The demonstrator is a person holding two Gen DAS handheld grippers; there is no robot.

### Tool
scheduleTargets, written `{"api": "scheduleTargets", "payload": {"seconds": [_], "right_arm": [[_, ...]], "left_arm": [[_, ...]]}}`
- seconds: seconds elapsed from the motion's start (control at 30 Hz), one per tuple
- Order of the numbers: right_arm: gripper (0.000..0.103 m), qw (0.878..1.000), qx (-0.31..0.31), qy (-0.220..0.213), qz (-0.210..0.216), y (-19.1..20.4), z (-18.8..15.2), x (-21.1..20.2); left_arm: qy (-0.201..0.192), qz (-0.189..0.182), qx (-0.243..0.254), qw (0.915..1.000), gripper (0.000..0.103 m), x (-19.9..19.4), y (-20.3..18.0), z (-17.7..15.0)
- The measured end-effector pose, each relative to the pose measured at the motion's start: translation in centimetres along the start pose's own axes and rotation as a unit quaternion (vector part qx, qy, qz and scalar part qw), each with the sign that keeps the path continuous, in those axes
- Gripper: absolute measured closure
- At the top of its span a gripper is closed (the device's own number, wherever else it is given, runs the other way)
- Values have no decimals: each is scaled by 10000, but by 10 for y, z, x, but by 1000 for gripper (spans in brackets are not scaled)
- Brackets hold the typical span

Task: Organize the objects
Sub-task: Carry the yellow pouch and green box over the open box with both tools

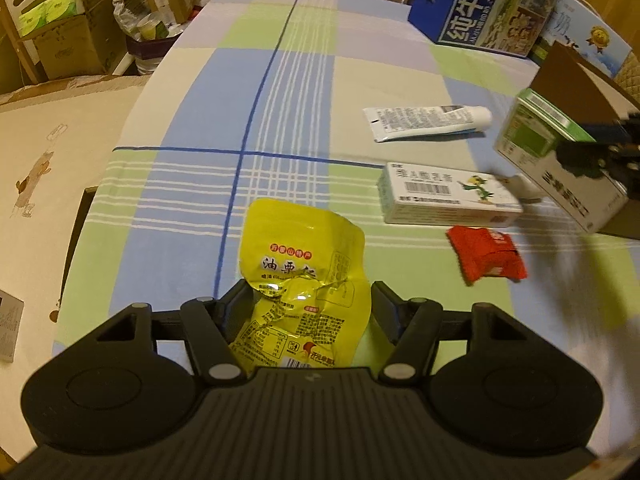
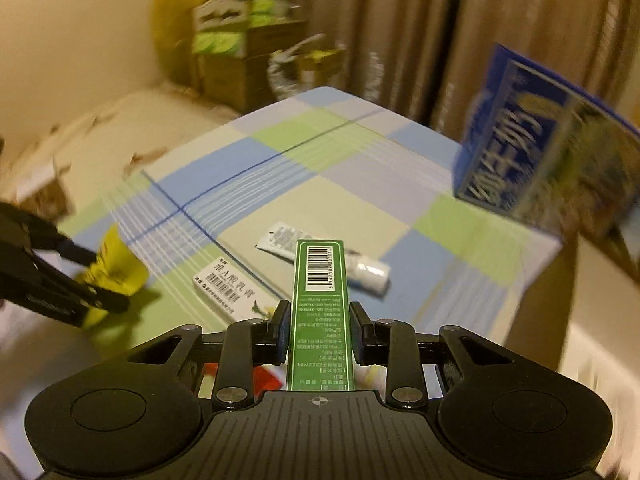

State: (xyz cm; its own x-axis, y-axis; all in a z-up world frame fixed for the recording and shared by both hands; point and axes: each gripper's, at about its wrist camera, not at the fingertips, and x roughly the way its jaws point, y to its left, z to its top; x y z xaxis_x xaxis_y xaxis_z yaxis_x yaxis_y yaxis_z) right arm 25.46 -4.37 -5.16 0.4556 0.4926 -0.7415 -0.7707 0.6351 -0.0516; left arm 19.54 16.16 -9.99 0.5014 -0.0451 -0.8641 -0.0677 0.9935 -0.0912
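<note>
Two things are already gripped. A green box (image 2: pixel 320 312) runs straight out between the right gripper (image 2: pixel 320 320) jaws, which pinch its narrow sides, its long axis pointing up the frame toward the far table edge; in the left view it hangs tilted at the right edge, in front of a brown cardboard box (image 1: pixel 568 80) that looks like the likely drop spot. The left gripper (image 1: pixel 304 304) pinches a yellow packet (image 1: pixel 300 276) low at centre frame, its top poking forward. Still loose on the checked tablecloth (image 1: pixel 240 92): a white box (image 1: pixel 448 196), a tube (image 1: pixel 424 122) and a red wrapper (image 1: pixel 486 254), all right of the left jaws and nearer the right gripper.
</note>
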Motion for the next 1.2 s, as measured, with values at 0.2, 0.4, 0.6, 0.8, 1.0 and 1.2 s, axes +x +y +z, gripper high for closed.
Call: {"api": "scheduleTargets", "payload": {"seconds": [0.2, 0.4, 0.6, 0.8, 1.0, 1.2], "right_arm": [[76, 9962, 865, -28, -54, -18, -23, -44], [76, 9898, 1401, -40, -242, -31, -53, -80], [76, 9839, 1744, -61, -383, -40, -83, -115], [76, 9795, 1933, -186, -533, -48, -102, -146], [76, 9745, 2100, -362, -700, -64, -116, -175], [76, 9687, 2251, -556, -882, -84, -127, -203]], "left_arm": [[-88, -163, 118, 9998, 44, -14, -17, -3], [-148, -376, 335, 9986, 45, -27, -43, -9], [-171, -600, 602, 9962, 45, -37, -74, -14], [-246, -815, 882, 9925, 45, -47, -110, -14], [-366, -1017, 1153, 9874, 45, -55, -147, -10], [-483, -1196, 1411, 9816, 45, -58, -186, 0]]}}
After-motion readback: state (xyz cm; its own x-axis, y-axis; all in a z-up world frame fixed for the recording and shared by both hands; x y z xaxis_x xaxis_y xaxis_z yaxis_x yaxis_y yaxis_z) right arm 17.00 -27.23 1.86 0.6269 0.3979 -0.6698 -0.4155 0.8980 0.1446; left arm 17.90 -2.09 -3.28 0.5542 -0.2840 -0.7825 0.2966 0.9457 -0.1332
